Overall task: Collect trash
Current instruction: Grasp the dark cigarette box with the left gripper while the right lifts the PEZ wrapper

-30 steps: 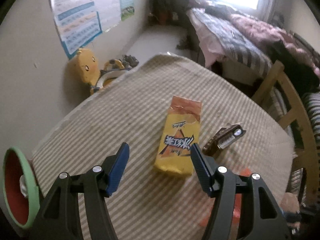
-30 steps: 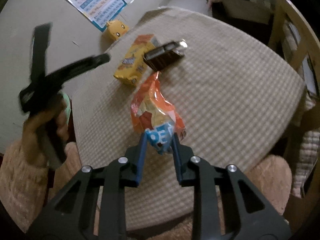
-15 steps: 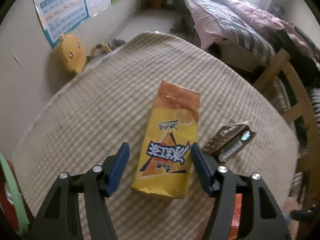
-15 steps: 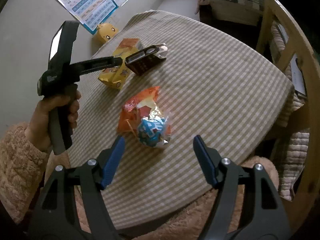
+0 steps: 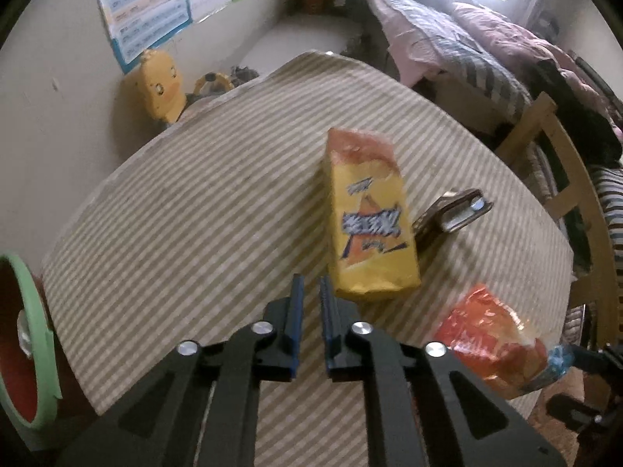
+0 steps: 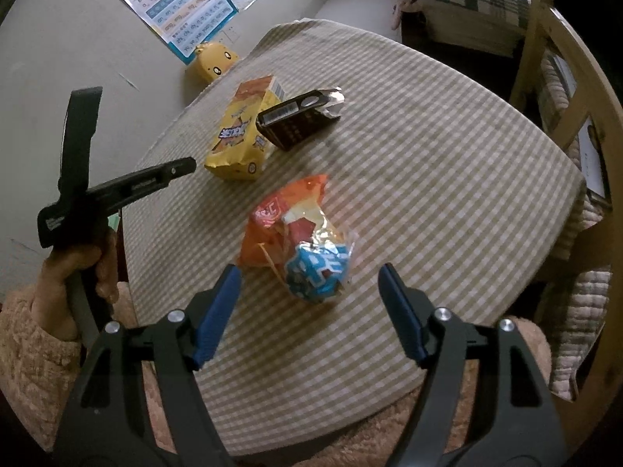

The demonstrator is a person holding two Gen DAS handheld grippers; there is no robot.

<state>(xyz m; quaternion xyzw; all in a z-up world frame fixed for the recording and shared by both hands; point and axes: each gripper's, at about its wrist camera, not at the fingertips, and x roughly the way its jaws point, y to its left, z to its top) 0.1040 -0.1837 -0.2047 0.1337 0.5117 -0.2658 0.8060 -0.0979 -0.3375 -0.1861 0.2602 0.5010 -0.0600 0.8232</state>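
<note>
Left wrist view: the left gripper [image 5: 309, 292] was closing, its jaws nearly together with nothing between them, just beside the near corner of the yellow drink carton [image 5: 370, 229] lying on the striped table [image 5: 194, 210]. A dark brown wrapper [image 5: 451, 214] touched the carton's far side; a crumpled orange snack bag [image 5: 494, 342] lay nearer than the carton.

Right wrist view: the right gripper [image 6: 311, 276] was opening, released, its jaws flanking the orange snack bag [image 6: 300, 233] without touching. Beyond the bag lay the carton [image 6: 241, 132] and wrapper [image 6: 300, 118].
</note>
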